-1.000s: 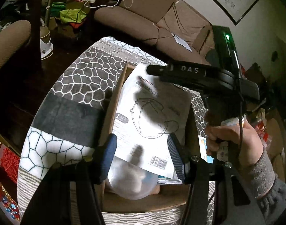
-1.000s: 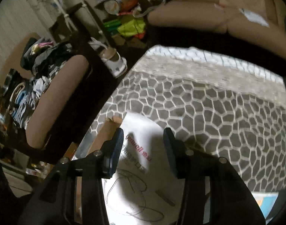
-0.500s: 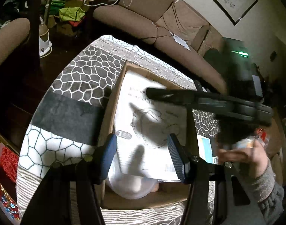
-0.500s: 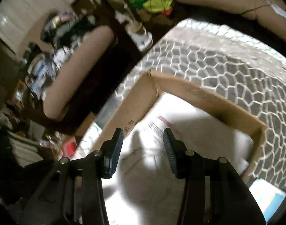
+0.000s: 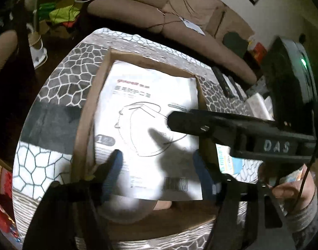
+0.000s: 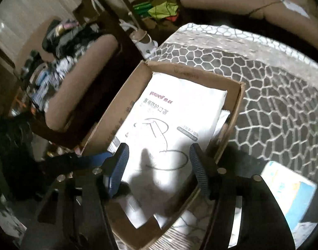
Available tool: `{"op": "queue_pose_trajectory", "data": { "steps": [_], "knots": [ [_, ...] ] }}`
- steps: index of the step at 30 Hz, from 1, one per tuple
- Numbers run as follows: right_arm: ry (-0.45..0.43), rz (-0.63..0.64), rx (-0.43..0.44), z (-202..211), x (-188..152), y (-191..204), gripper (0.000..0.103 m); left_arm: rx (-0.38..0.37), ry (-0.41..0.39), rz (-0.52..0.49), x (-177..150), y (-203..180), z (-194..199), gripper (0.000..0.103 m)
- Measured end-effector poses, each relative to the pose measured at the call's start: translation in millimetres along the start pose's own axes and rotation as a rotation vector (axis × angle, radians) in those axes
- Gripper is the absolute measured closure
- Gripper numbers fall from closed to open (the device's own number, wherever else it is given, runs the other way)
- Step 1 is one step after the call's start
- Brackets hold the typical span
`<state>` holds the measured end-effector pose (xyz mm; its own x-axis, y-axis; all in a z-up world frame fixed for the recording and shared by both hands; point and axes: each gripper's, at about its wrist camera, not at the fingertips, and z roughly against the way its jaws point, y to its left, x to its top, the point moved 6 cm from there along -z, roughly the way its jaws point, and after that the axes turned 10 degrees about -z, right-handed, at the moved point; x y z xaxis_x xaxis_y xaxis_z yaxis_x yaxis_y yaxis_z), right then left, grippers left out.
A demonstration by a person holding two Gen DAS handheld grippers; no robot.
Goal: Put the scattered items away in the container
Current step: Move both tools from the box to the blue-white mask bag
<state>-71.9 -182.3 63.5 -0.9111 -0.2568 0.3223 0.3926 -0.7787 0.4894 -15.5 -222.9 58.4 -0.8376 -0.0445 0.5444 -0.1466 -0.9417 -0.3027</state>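
Both claws (image 5: 156, 170) (image 6: 159, 166) gape wide, empty, shadowing the mask packet (image 5: 146, 112) hiding the box (image 5: 84, 125) contents.

The cardboard box (image 5: 84, 125) lies open at the top, but a flat white mask packet (image 5: 146, 112) covers nearly all of its inside, so little room is left beneath. Its upright walls block any approach from the sides. The right gripper (image 5: 179, 123) reaches across above the box's right wall. The patterned tabletop (image 6: 273, 95) beyond the far wall lies open.
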Motion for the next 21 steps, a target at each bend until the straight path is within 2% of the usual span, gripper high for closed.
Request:
{"op": "queue_pose_trajectory", "data": {
  "steps": [1, 3, 6, 9, 11, 15, 17, 21],
  "knots": [
    [0.001, -0.013, 0.023, -3.4, 1.4, -2.3, 0.046, 0.003, 0.0, -0.003, 0.4, -1.5, -0.5, 0.026],
    [-0.018, -0.008, 0.012, -8.2, 6.4, -5.0, 0.046, 0.007, 0.0, 0.0, 1.2, -2.7, -0.1, 0.026],
    [-0.039, -0.024, 0.011, -8.7, 14.5, -7.2, 0.045, -0.058, -0.041, 0.037, 5.5, -3.4, 8.8, 0.026],
    [-0.078, -0.045, 0.058, 10.6, 15.1, -9.9, 0.045, -0.011, -0.115, 0.027, 13.2, -6.1, 25.8, 0.026],
    [-0.114, -0.029, 0.063, 35.0, 8.8, -15.6, 0.045, -0.016, -0.159, 0.011, 16.7, -12.5, 34.1, 0.026],
    [-0.162, -0.051, 0.018, 85.8, -16.4, -52.0, 0.039, -0.159, -0.211, -0.043, 19.7, -48.8, 46.3, 0.026],
    [-0.193, -0.08, -0.004, 112.9, -33.7, -80.9, 0.038, -0.235, -0.208, -0.085, 17.5, -75.7, 47.9, 0.025],
    [-0.232, -0.162, -0.106, 148.1, -71.0, -147.6, 0.037, -0.38, -0.159, -0.122, 3.9, -132.2, 34.3, 0.025]
  ]
}}
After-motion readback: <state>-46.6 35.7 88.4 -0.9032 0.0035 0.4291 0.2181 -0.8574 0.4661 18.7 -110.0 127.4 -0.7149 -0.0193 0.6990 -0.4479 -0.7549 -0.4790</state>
